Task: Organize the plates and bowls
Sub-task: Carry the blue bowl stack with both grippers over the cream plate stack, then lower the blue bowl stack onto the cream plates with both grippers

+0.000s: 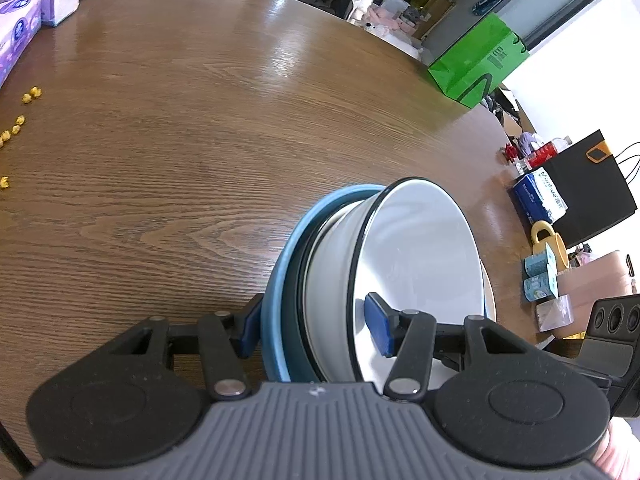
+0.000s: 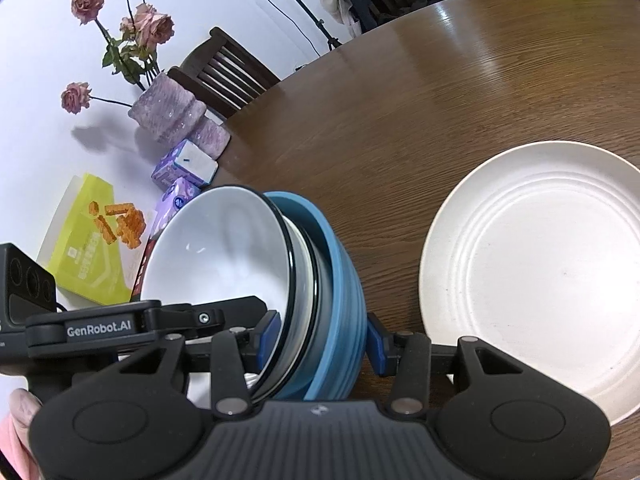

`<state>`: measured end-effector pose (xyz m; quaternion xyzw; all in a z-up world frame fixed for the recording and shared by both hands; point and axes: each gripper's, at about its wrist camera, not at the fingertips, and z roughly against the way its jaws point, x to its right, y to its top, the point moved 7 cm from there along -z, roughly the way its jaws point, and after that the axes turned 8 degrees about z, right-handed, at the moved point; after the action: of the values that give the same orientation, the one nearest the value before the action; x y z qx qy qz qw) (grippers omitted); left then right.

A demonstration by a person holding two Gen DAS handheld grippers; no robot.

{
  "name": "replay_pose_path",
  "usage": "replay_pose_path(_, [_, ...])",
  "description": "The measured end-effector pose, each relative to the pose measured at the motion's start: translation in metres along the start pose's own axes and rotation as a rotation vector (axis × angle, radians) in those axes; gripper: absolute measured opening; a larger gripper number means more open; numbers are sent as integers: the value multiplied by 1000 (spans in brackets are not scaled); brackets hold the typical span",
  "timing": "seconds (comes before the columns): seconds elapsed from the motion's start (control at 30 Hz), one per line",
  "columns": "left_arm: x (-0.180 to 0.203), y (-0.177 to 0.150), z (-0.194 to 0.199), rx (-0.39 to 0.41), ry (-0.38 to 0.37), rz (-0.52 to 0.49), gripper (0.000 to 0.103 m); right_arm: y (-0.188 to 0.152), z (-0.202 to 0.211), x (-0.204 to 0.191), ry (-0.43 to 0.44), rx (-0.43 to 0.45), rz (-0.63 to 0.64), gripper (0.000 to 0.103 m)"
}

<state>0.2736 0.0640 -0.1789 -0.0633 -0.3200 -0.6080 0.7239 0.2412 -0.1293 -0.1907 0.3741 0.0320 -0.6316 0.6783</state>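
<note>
A white bowl with a black rim (image 1: 416, 256) sits nested in a blue bowl (image 1: 288, 264); the stack is tipped on its side. My left gripper (image 1: 314, 326) is shut on the stack, one pad inside the white bowl and one outside the blue bowl. My right gripper (image 2: 322, 338) grips the same stack from the other side, where the white bowl (image 2: 216, 248) and the blue bowl (image 2: 340, 272) also show. A cream plate (image 2: 536, 280) lies flat on the brown table (image 2: 420, 120), to the right of my right gripper.
Tissue packs (image 1: 24, 20) and small yellow bits (image 1: 18, 120) lie at the table's left. A green bag (image 1: 476, 60), mugs and boxes (image 1: 544, 264) stand past the right edge. A vase of flowers (image 2: 168, 112), a chair (image 2: 228, 68) and a yellow booklet (image 2: 92, 240) are on the left.
</note>
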Motion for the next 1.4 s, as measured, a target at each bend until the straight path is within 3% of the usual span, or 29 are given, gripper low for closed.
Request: replay_pose_path(1.4, [83,-8,-47,-58,-53,-118,53,4,54,65,-79,90,-88,44])
